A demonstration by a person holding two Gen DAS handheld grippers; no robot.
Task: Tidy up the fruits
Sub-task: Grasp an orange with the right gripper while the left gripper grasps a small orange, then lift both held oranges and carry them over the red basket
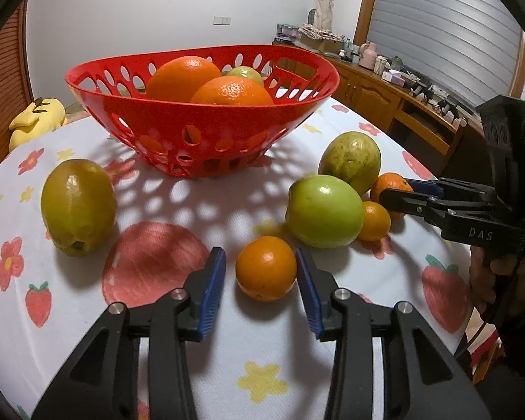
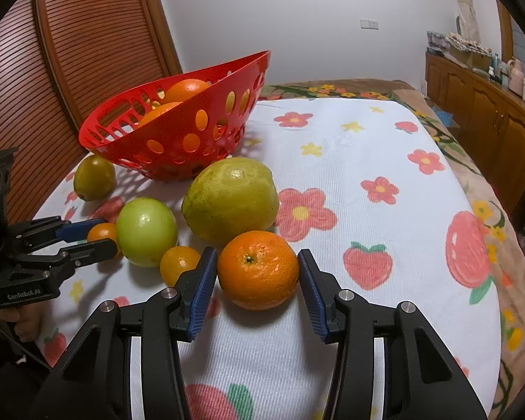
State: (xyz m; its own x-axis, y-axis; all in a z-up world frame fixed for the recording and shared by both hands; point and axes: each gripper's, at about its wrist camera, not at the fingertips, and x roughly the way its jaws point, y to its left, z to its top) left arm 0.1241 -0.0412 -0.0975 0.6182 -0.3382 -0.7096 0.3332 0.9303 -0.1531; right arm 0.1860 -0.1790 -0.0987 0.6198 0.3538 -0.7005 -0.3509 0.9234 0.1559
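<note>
1. Left gripper [image 1: 260, 276] open wide, level with the cloth; blue pads either side of a small orange [image 1: 266, 268], a gap on both sides, no contact seen; same gripper seen from the side in the right wrist view [image 2: 103, 236], fingertips around that small orange [image 2: 103, 232].
2. Right gripper [image 2: 258, 273] open about as wide as a larger orange [image 2: 258, 269]; left pad [image 2: 203, 288] touching or just beside the peel, right pad close; grip not clearly pressed; seen in the left wrist view [image 1: 402, 194] reaching in low from the right edge of the table.
3. Bare hand [image 1: 486, 280] under the right gripper's handle; another hand [image 2: 26, 325] dimly seen below the left one.
4. Readable: "DAS" [image 1: 480, 234] on the right gripper's body; "GenRobot.AI" [image 2: 23, 294] on the left one's.
5. Red basket [image 1: 206, 133] toward the far edge of the floral tablecloth [image 1: 227, 343], holding two big oranges [image 1: 183, 77] and a green fruit [image 1: 245, 74].
6. Loose near the middle: green apple-like fruit [image 1: 323, 211], yellow-green fruit [image 1: 350, 161] behind it, tiny orange [image 1: 376, 220] just beside both; another yellow-green fruit [image 1: 77, 206] toward the left edge.
</note>
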